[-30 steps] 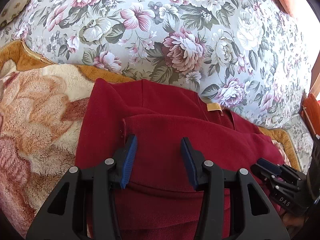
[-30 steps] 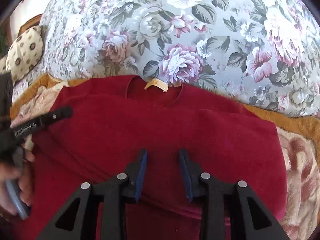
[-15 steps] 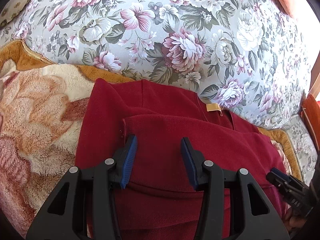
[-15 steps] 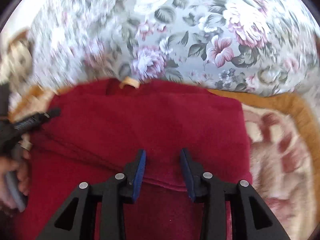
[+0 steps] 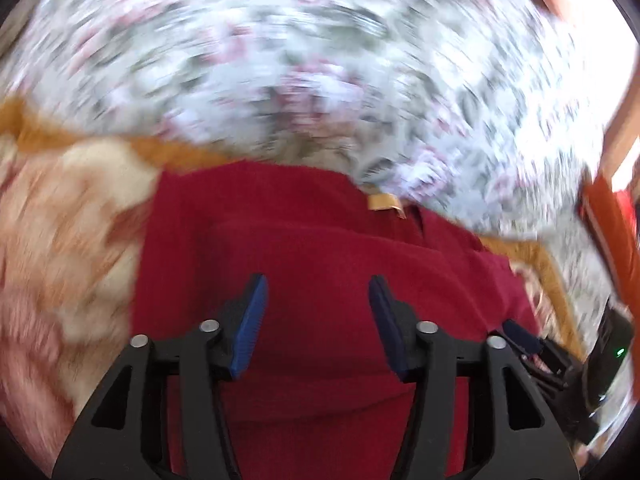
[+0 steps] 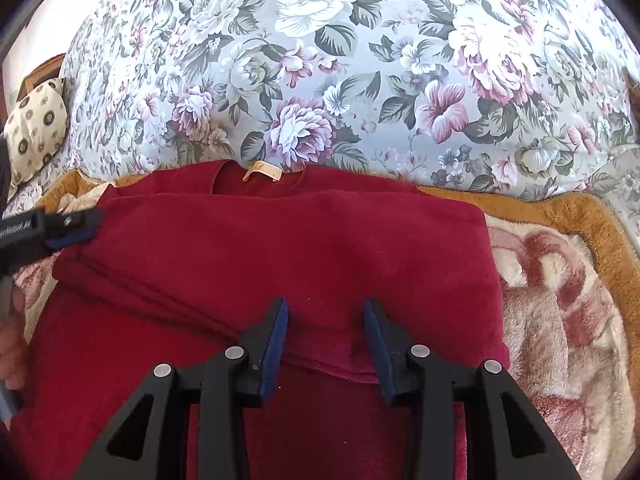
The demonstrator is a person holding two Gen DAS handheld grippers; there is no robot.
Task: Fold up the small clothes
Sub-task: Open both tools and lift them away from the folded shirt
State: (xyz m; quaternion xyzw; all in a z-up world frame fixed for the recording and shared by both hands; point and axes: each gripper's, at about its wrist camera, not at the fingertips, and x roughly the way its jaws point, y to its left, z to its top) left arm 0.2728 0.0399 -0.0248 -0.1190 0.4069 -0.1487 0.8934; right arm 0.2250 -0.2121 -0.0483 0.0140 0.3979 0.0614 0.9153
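A dark red fleece garment lies folded on the blanket, its tan neck label at the far edge. My right gripper hovers over the folded layer's near hem, jaws opening, pads apart with only flat cloth beneath them. In the blurred left wrist view the garment fills the centre. My left gripper is over it with its jaws opening and nothing pinched. The left gripper also shows at the garment's left edge, and the right gripper at its right edge.
A fleece blanket with an orange border lies under the garment. Behind rises a floral cushion. A spotted pillow sits far left. An orange object stands at the right. A hand holds the left gripper.
My left gripper's jaws have spread wider and its view has blurred and lifted a little. My right gripper slid right along the garment and its jaws stand slightly wider.
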